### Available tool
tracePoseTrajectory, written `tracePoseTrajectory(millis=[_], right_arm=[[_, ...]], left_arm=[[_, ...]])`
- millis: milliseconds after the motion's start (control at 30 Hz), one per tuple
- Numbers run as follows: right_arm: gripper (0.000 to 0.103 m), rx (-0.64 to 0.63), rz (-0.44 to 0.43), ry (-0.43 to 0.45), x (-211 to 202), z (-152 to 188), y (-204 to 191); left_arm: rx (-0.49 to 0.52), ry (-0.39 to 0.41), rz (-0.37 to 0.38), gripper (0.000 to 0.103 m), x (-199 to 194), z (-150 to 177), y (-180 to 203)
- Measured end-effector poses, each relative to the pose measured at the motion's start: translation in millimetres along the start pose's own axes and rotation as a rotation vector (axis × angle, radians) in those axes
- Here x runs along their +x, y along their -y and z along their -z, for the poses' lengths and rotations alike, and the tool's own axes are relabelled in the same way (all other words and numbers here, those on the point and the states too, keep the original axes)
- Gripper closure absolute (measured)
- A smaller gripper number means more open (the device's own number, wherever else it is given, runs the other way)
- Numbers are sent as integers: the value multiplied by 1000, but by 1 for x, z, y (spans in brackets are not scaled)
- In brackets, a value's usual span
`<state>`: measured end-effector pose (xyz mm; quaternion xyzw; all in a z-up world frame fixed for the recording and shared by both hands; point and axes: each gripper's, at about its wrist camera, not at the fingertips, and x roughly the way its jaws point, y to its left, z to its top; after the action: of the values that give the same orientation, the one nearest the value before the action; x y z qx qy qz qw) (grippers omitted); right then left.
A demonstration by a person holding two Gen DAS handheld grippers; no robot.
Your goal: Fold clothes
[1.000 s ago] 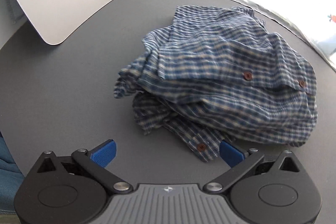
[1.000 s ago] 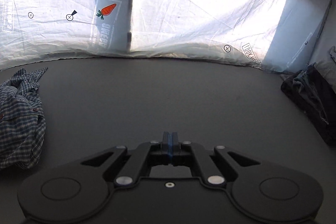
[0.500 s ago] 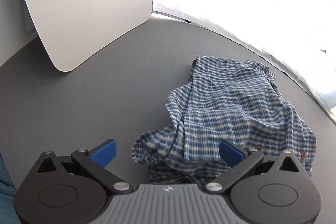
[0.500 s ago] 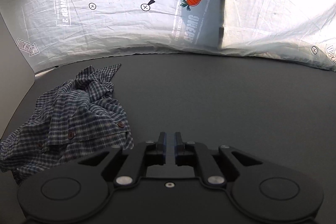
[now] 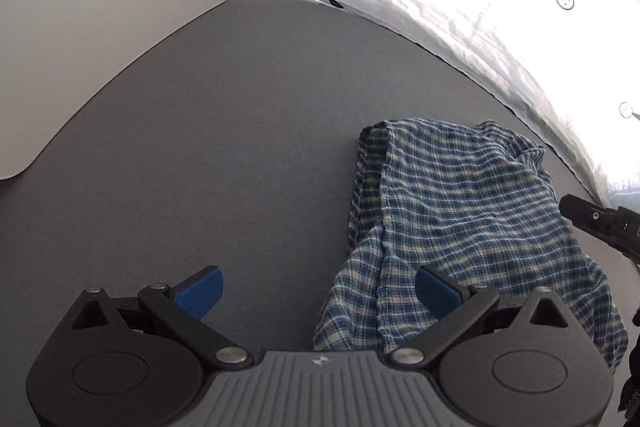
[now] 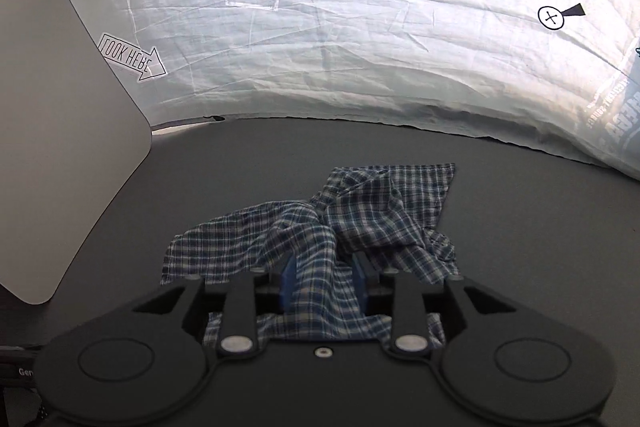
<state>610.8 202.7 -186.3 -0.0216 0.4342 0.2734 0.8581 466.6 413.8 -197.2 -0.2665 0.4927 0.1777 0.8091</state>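
A crumpled blue-and-white checked shirt (image 5: 460, 211) lies on the dark grey table (image 5: 248, 131). My left gripper (image 5: 318, 293) is open and empty; its right finger hangs over the shirt's near left edge. In the right wrist view the shirt (image 6: 360, 215) lies bunched just ahead, and my right gripper (image 6: 325, 281) is partly open with a raised fold of the shirt between its blue pads. The right gripper's black body shows at the right edge of the left wrist view (image 5: 600, 223).
A white board (image 5: 100, 27) stands at the table's left; it also shows in the right wrist view (image 6: 52, 147). A white sheet with printed markers (image 6: 380, 39) hangs along the table's far edge.
My right gripper swung left to the shirt and opened around a fold of it. My left gripper pulled back and left, so the shirt now sits at its right finger.
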Motion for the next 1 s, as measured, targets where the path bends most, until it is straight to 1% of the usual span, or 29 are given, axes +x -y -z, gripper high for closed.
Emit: tracePoseTrajectory(millis=[33,100,133,167,200,233,267,367,500,567,633,767,833,933,1000], right_arm=[[64,-15,13,-22,11,-3,-6],[64,-33,37,-44,23,-4,-12],[75,-40,42,-41,26,-3,-13],[84,-48,46,-39,29,-2,-15],[97,-54,45,-21,26,0,-16],[100,-60,41,4,19,1,-16],[101,-70,52,29,11,2,-17],[102,-132,128,125,-26,8,-20],[102,-121,184,249,-108,26,-2],[102,-110,228,300,-153,43,14],[102,-87,262,331,-194,64,33],[102,-8,318,354,-279,131,83],[102,26,351,340,-313,166,106],[102,92,398,293,-351,221,141],[102,102,448,257,-368,255,161]], left_arm=[[-10,-15,11,2,4,1,-2],[-25,-39,30,2,11,3,-6],[-24,-44,31,2,11,4,-7],[-22,-47,31,2,11,4,-7],[-18,-48,29,2,10,6,-7],[-12,-46,25,2,8,7,-6],[-7,-43,22,2,5,8,-5],[3,-27,14,2,-8,14,-1],[14,7,15,2,-37,30,10],[26,25,22,2,-53,43,20],[45,40,31,2,-69,59,32],[95,44,76,2,-98,109,68],[121,38,91,2,-109,134,87],[170,11,105,2,-124,187,118],[198,-10,114,2,-131,221,136]])
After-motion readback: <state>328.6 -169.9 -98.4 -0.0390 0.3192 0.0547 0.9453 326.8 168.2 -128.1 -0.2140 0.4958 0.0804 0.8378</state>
